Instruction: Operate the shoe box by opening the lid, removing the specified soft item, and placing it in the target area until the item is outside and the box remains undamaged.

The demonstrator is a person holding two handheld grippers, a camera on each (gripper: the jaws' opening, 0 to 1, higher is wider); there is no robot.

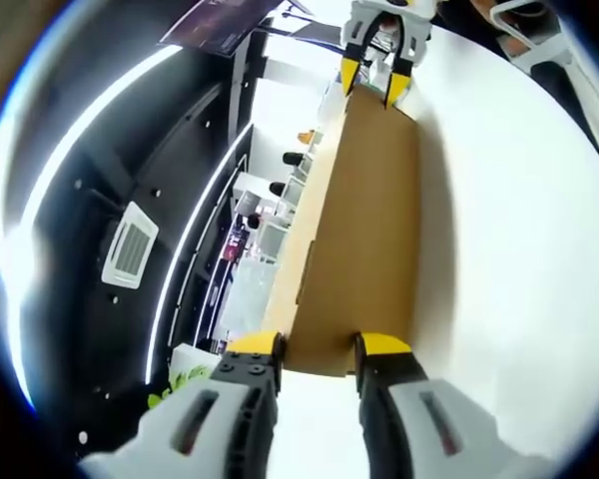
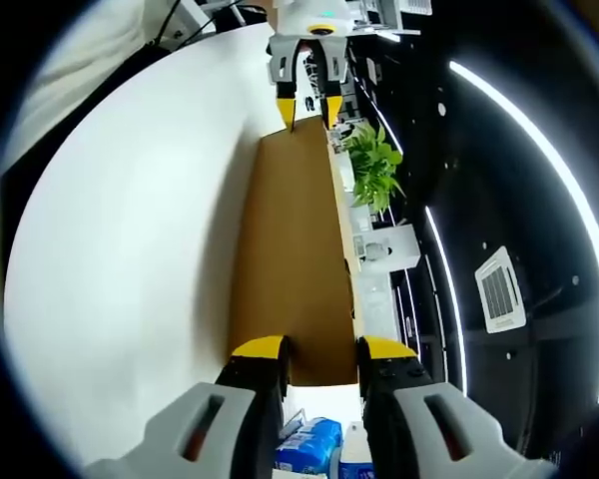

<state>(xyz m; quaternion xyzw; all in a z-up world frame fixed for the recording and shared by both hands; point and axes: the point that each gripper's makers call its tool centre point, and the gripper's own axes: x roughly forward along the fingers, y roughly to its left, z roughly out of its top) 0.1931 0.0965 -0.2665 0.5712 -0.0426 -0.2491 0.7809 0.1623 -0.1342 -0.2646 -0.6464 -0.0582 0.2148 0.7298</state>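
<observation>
In the left gripper view, my left gripper (image 1: 318, 349) has its yellow-tipped grey jaws set narrowly on the near short edge of the flat brown cardboard shoe box lid (image 1: 364, 239), one jaw on each side of the panel, so it is clamped on that edge. The lid runs away from me as a long plain board, lifted and turned so that a white table surface (image 1: 519, 249) lies along one side of it and a dark ceiling with light strips and a square air vent (image 1: 128, 249) along the other. At the lid's far short edge my right gripper (image 1: 375, 80) grips it too, its yellow tips pinching the cardboard.

In the right gripper view, the right gripper (image 2: 318, 349) closes on its own end of the same lid (image 2: 290, 249), and just below the jaws sits a blue and white soft pack (image 2: 309, 444), beside a white bottle top (image 2: 354, 449); I cannot tell whether they lie inside the box. Farther on, a green leafy plant (image 2: 372, 165) stands past the lid's edge, and the left gripper (image 2: 307, 100) holds the far end.
</observation>
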